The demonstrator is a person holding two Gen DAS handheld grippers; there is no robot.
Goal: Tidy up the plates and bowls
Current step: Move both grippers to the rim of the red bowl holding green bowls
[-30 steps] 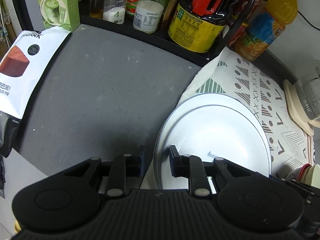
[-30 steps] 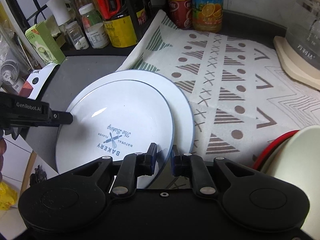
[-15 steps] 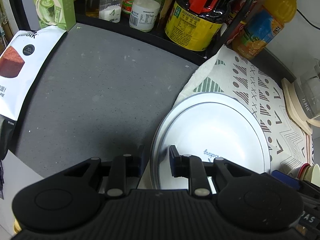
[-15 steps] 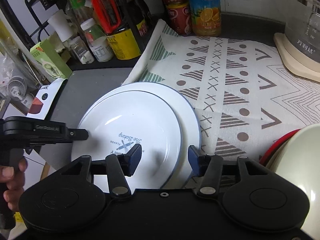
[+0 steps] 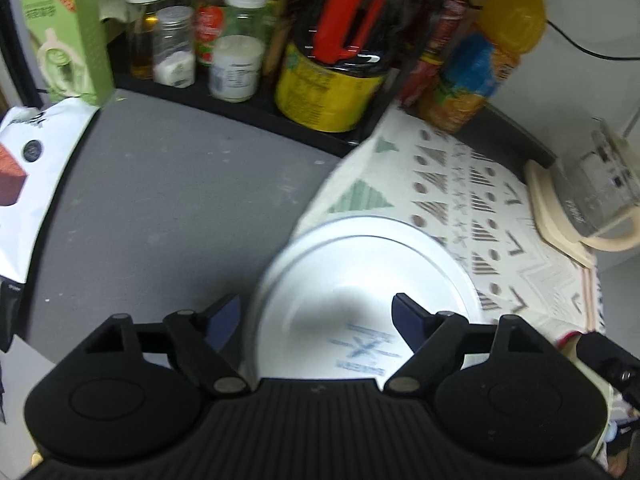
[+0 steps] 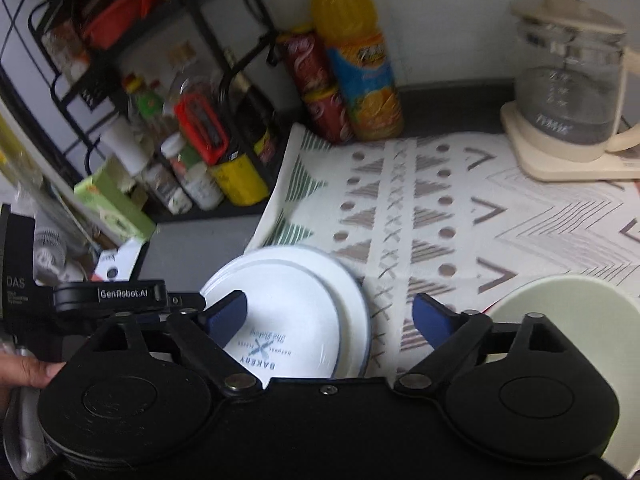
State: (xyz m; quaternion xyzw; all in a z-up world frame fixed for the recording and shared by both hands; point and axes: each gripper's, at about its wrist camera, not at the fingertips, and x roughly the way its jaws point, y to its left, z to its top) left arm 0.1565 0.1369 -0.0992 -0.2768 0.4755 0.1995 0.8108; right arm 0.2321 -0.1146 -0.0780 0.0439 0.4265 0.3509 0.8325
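Two white plates are stacked at the left edge of the patterned cloth (image 6: 440, 216). The smaller top plate (image 5: 352, 304) (image 6: 288, 312) carries blue bakery lettering and lies on the larger blue-rimmed plate (image 5: 452, 264) (image 6: 352, 304). My left gripper (image 5: 318, 320) is open, its fingers wide apart over the near left rim of the stack. My right gripper (image 6: 330, 316) is open and empty, raised above the stack's near right side. A cream bowl (image 6: 568, 320) sits at the lower right of the right wrist view, over a red rim.
A black rack of jars and bottles (image 5: 320, 80) lines the back of the grey counter (image 5: 160, 208). An orange juice bottle (image 6: 360, 64) and red cans (image 6: 316, 84) stand by the wall. A glass kettle (image 6: 572, 92) stands at the back right. A white bag (image 5: 24, 184) lies left.
Both grippers have let go of the top plate and opened wide. The right gripper has lifted and drawn back. The top plate now rests on the larger one.
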